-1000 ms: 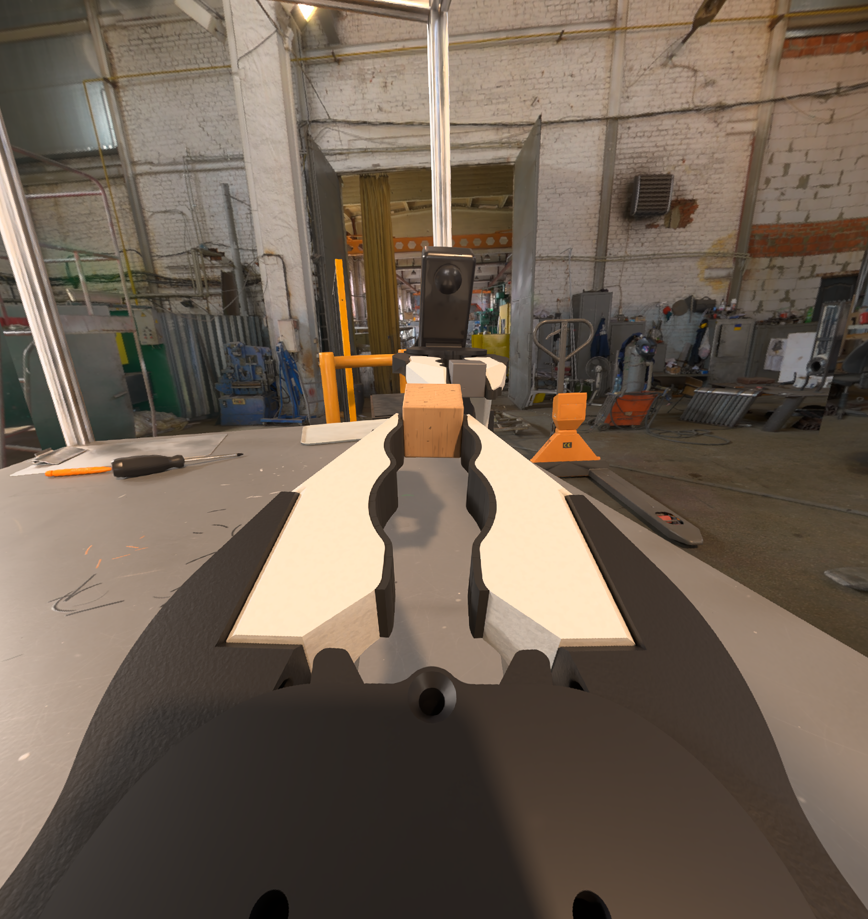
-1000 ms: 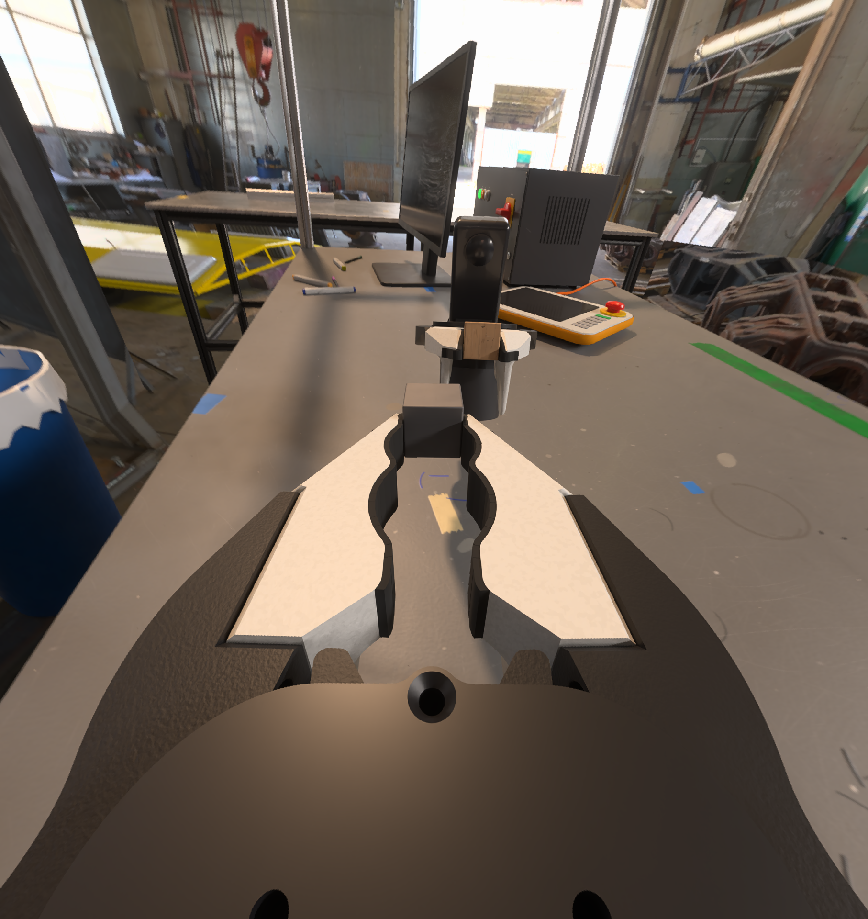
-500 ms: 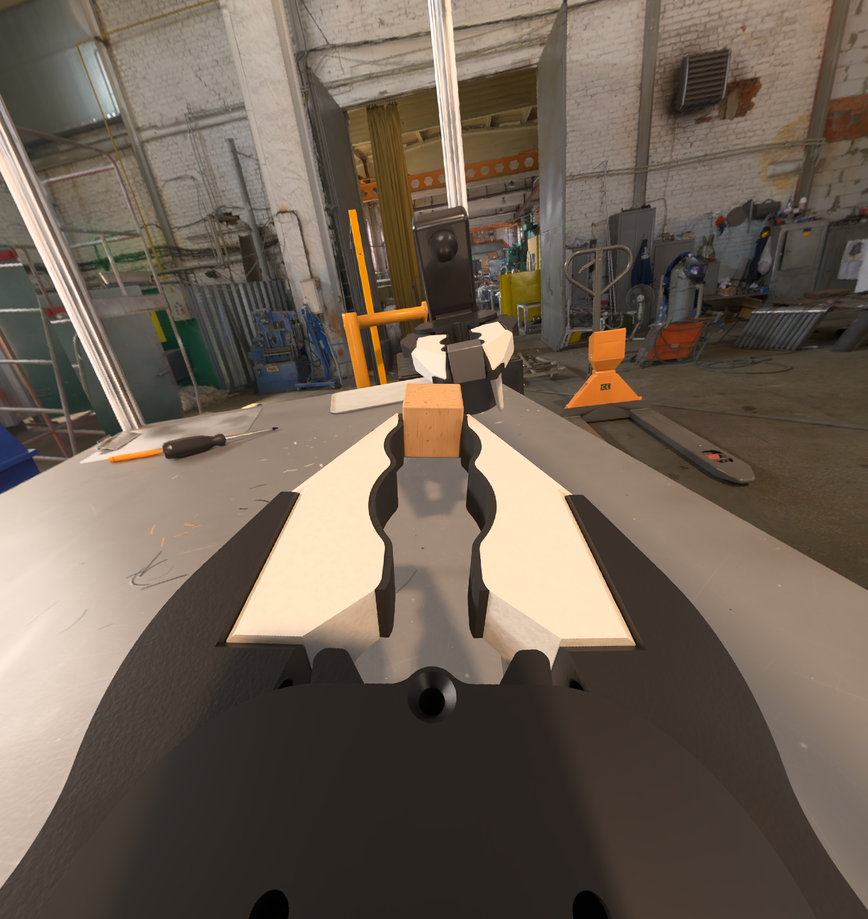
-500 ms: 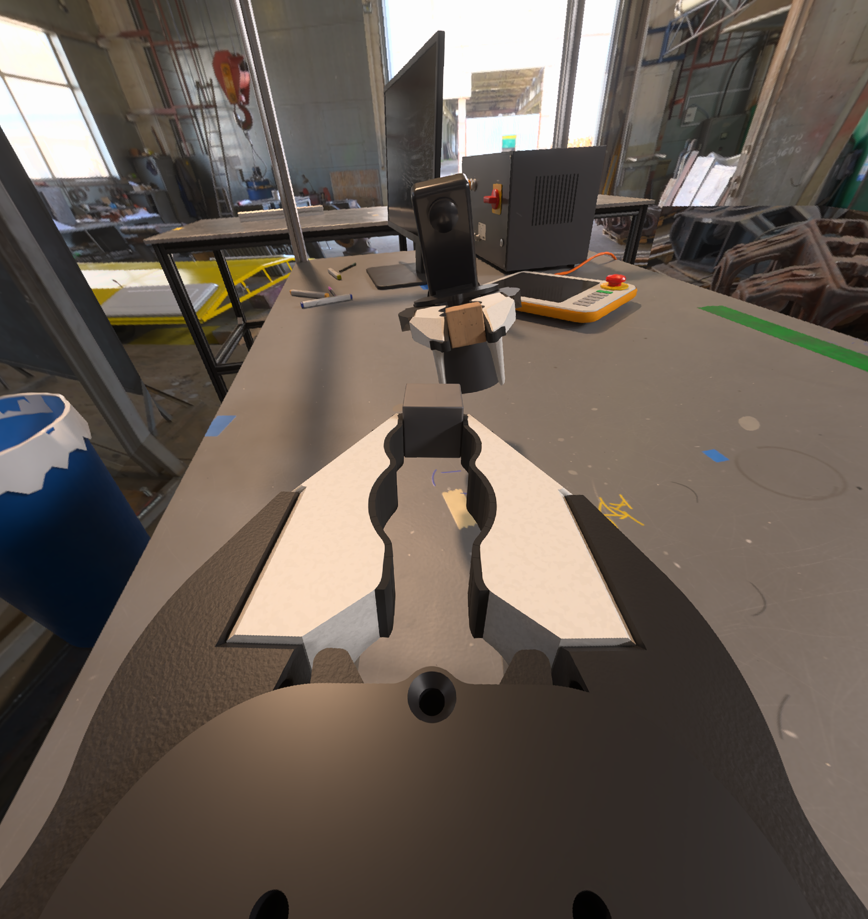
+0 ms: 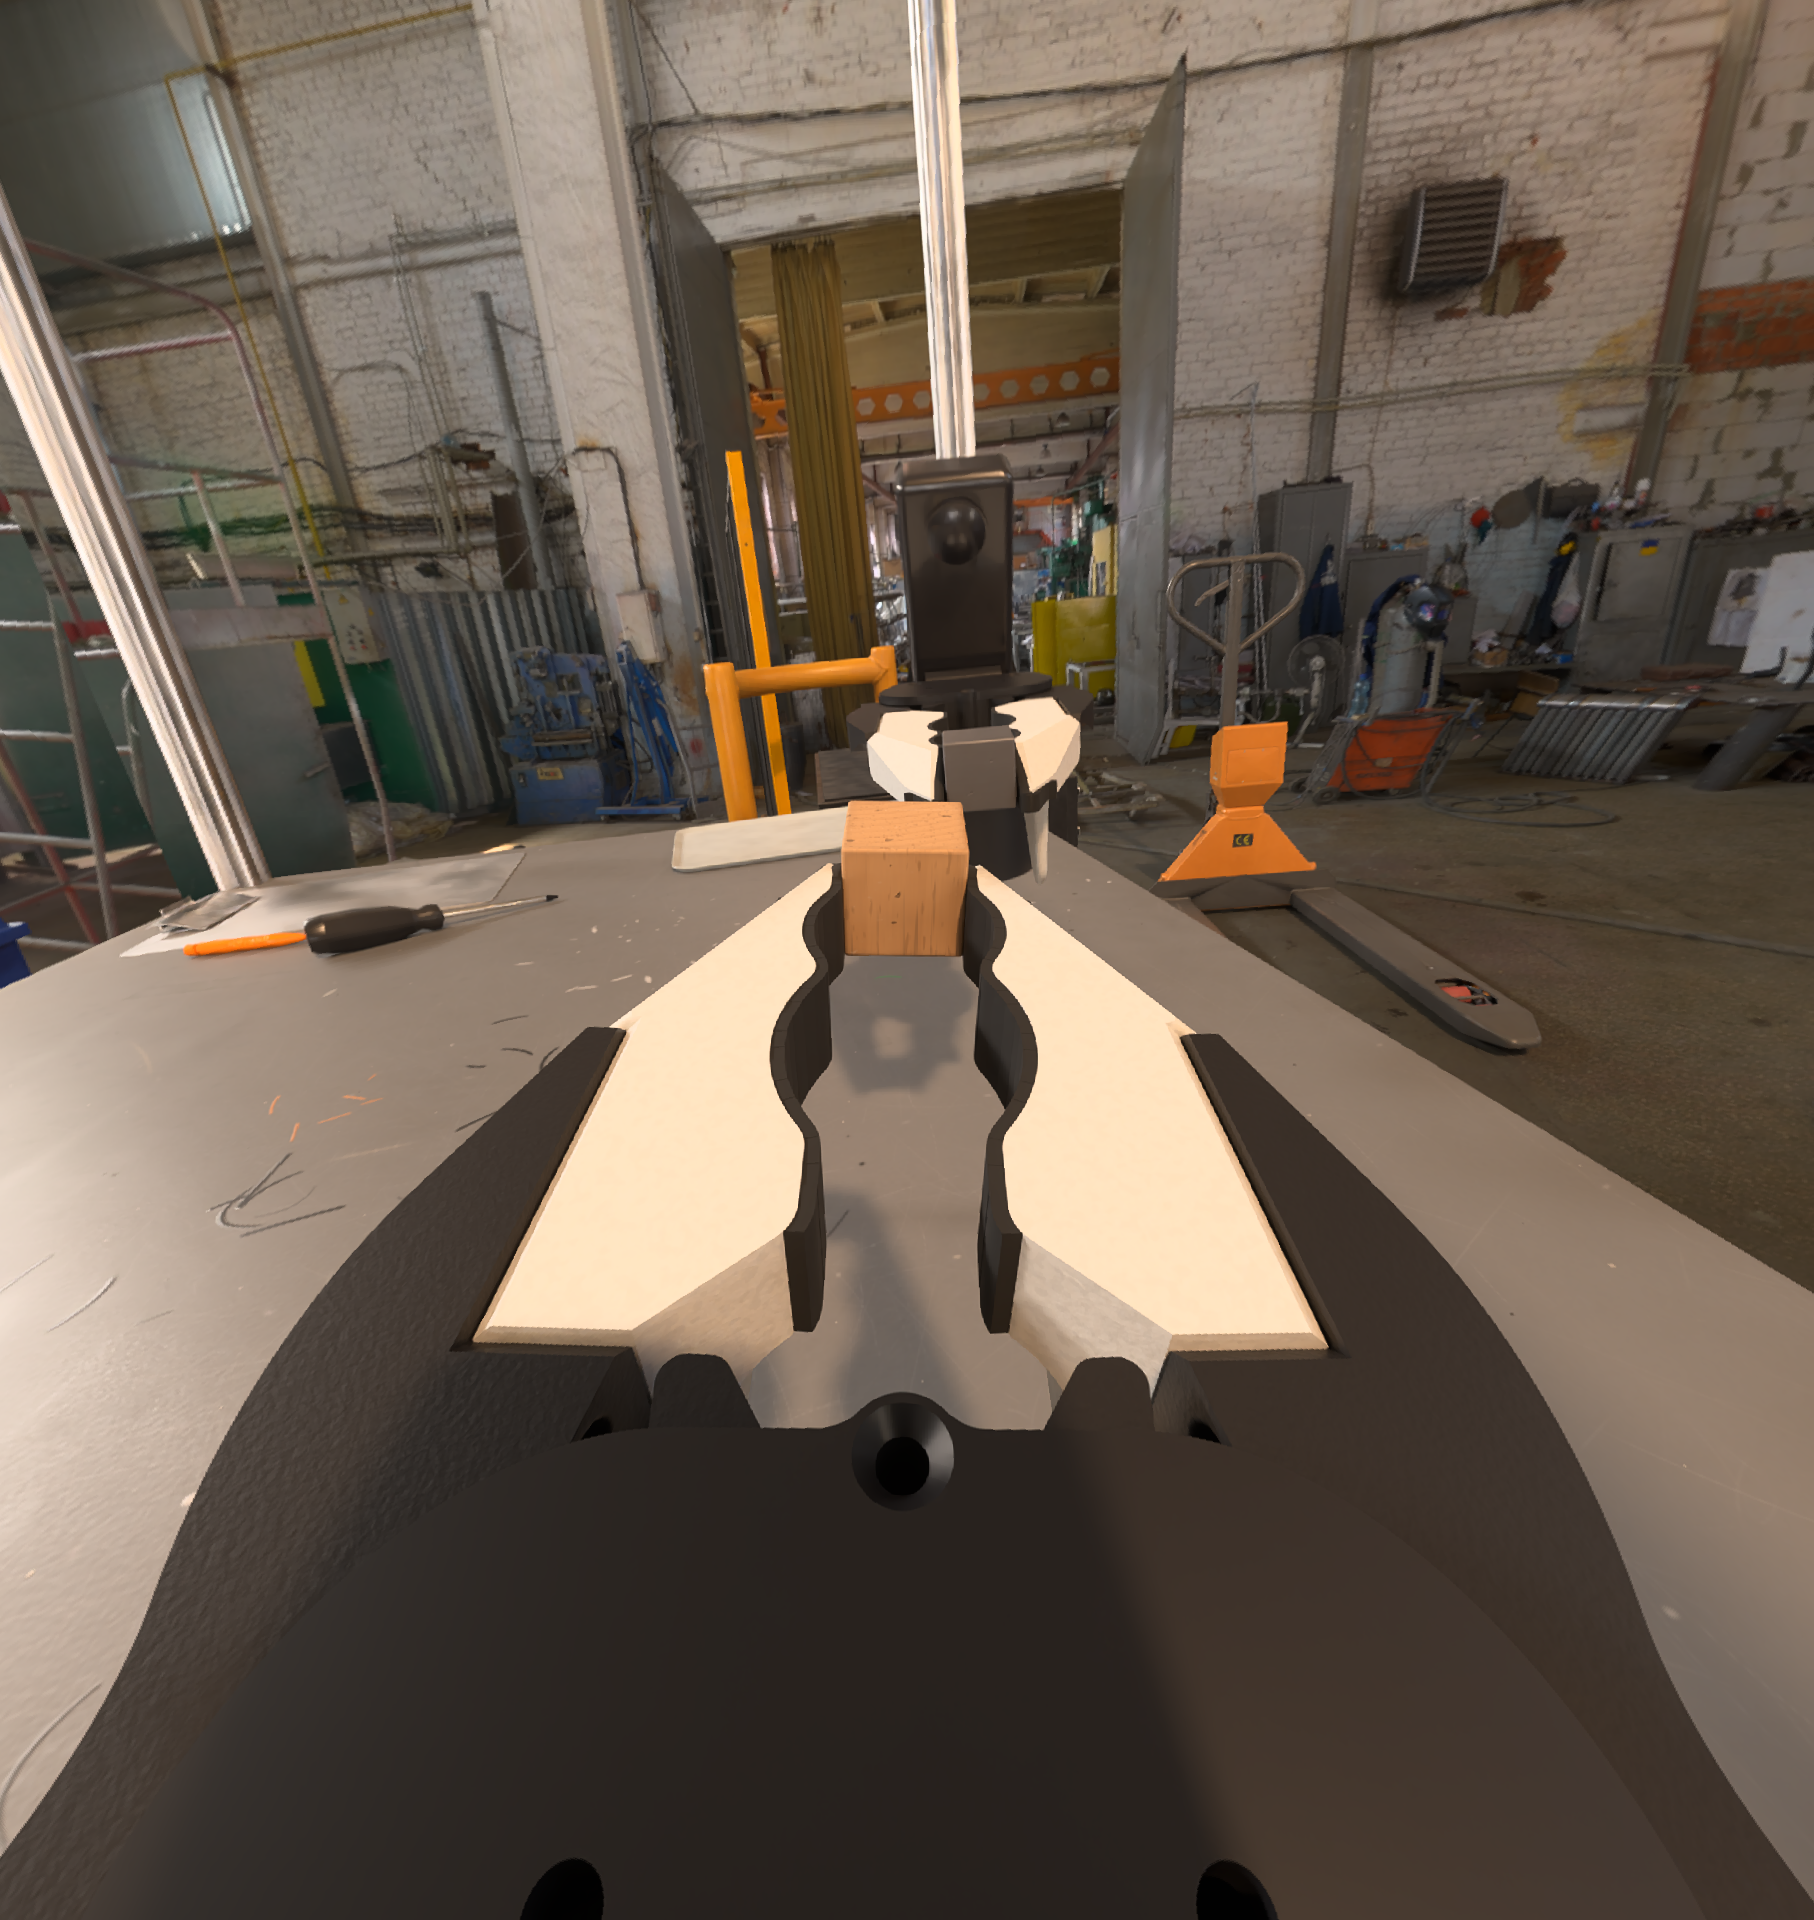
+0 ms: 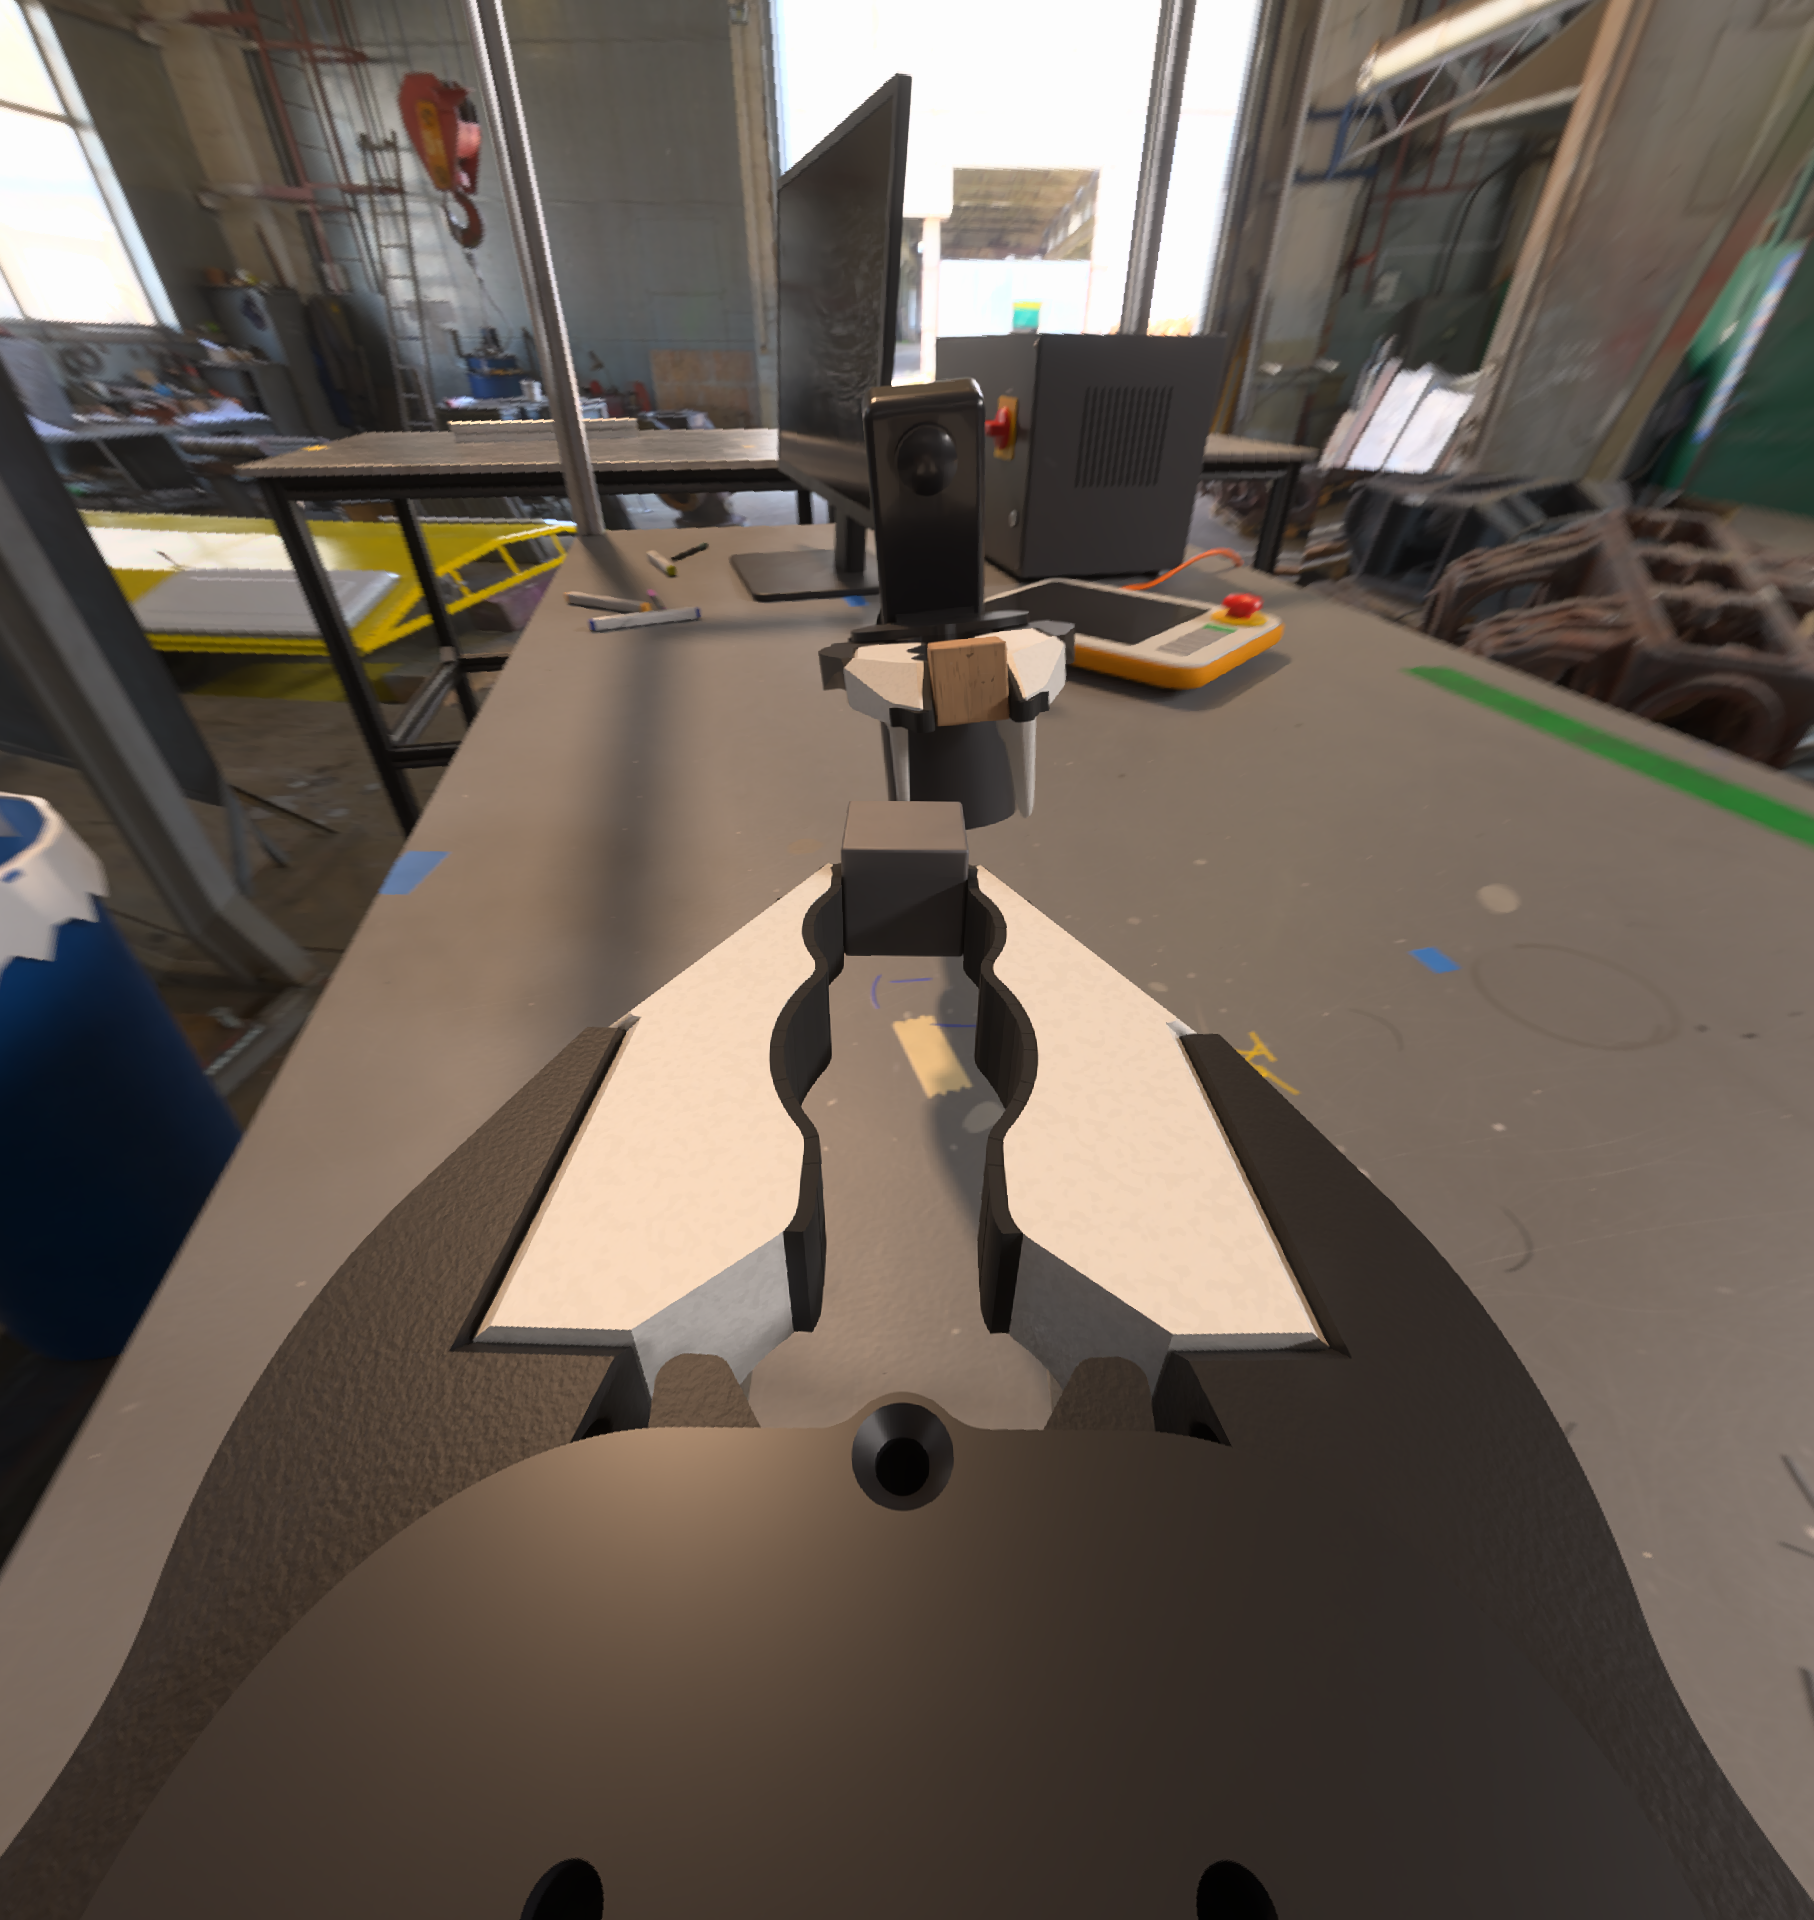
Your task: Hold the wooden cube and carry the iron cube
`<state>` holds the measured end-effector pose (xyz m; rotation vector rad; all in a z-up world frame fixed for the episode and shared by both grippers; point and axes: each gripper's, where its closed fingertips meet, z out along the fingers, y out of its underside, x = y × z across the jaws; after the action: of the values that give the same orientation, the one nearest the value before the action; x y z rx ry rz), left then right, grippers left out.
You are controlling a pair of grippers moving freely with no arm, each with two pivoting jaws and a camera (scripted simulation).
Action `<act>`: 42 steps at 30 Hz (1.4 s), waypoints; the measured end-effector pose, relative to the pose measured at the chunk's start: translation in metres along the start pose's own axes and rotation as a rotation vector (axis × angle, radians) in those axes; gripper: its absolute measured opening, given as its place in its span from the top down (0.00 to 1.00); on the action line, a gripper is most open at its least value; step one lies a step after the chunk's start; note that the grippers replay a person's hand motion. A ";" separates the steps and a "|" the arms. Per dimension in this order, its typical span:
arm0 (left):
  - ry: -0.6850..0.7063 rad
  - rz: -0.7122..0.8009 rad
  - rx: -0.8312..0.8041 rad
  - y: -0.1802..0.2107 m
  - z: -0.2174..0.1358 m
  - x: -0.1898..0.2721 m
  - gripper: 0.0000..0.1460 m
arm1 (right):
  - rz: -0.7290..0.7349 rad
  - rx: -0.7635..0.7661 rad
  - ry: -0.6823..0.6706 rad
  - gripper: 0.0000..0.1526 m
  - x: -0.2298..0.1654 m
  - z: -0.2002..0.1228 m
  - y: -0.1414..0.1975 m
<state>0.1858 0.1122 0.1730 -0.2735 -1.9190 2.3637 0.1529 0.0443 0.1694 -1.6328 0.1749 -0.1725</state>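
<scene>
So the left gripper [image 5: 902, 883] was clamped on the wooden cube [image 5: 902, 879], both fingertips pressed flat against its sides, with the block sitting right at the very tips and lifted clear of the grey table [image 5: 259, 1143]. You could see its shadow on the tabletop underneath. Same deal on the other side: the right gripper [image 6: 902, 883] had the iron cube [image 6: 902, 878] pinched between its tips, dark grey block, also up off the table.

The two grippers faced each other head-on, fairly close but not touching. From the right wrist view the wooden cube looked a bit tilted in the other gripper's grip.

Further out, on the left gripper's side, a black-handled screwdriver [image 5: 404, 925] lay near an orange pen [image 5: 243, 944]. On the right gripper's side there was a yellow-edged pendant controller [image 6: 1163, 634], a monitor [image 6: 841, 312] and a grey box [image 6: 1090, 447] behind it.
</scene>
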 end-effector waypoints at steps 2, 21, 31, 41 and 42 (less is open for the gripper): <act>0.004 0.004 0.006 -0.001 -0.001 0.000 0.85 | -0.045 0.012 0.030 0.86 0.000 -0.001 0.001; -0.009 -0.012 0.054 0.000 -0.006 -0.005 0.85 | 0.099 -0.025 0.034 0.86 0.004 0.002 0.010; -0.002 0.040 0.002 -0.001 -0.001 0.002 0.85 | -0.007 -0.074 0.008 0.86 0.001 -0.007 0.002; -0.211 0.035 0.312 -0.054 -0.085 -0.026 0.85 | 0.001 0.051 0.157 0.86 0.027 -0.087 -0.029; -0.208 0.057 0.273 -0.054 -0.077 -0.024 0.85 | -0.025 0.059 0.191 0.86 0.033 -0.092 -0.033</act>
<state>0.2219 0.1934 0.2128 -0.0642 -1.6525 2.7488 0.1650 -0.0504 0.2090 -1.5592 0.2928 -0.3505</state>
